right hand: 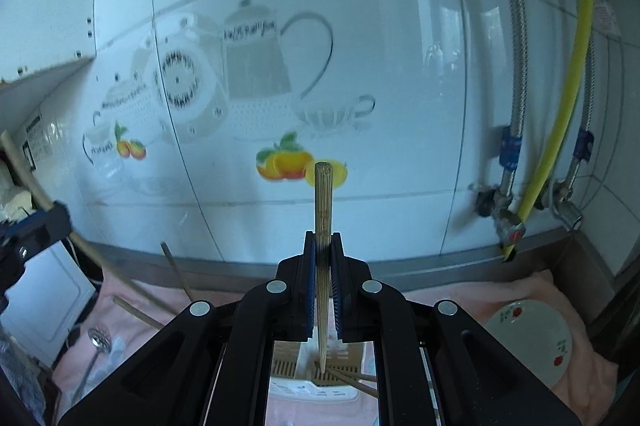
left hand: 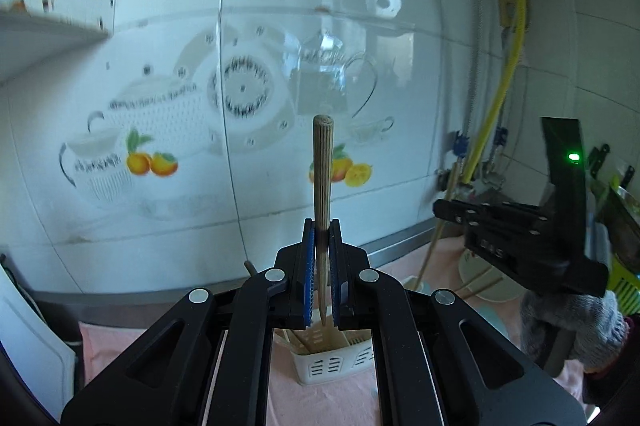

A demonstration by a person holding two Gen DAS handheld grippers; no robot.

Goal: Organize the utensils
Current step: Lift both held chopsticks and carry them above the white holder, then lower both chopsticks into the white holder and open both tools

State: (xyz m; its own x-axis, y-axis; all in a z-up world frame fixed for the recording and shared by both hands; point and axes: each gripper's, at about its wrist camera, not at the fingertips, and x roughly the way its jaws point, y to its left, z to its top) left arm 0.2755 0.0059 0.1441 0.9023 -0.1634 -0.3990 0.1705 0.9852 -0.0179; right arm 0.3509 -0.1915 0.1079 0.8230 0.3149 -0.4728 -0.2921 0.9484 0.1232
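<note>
left tool clamps upright chopstick | above white holder (slotted) | pink cloth

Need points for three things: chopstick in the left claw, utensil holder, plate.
chopstick [left hand: 322, 165], left wrist view, on the shaft above the left claw [left hand: 321, 232].
utensil holder [left hand: 326, 366], left wrist view, on its slotted white front wall.
plate [right hand: 532, 336], right wrist view, on its bare centre.
</note>
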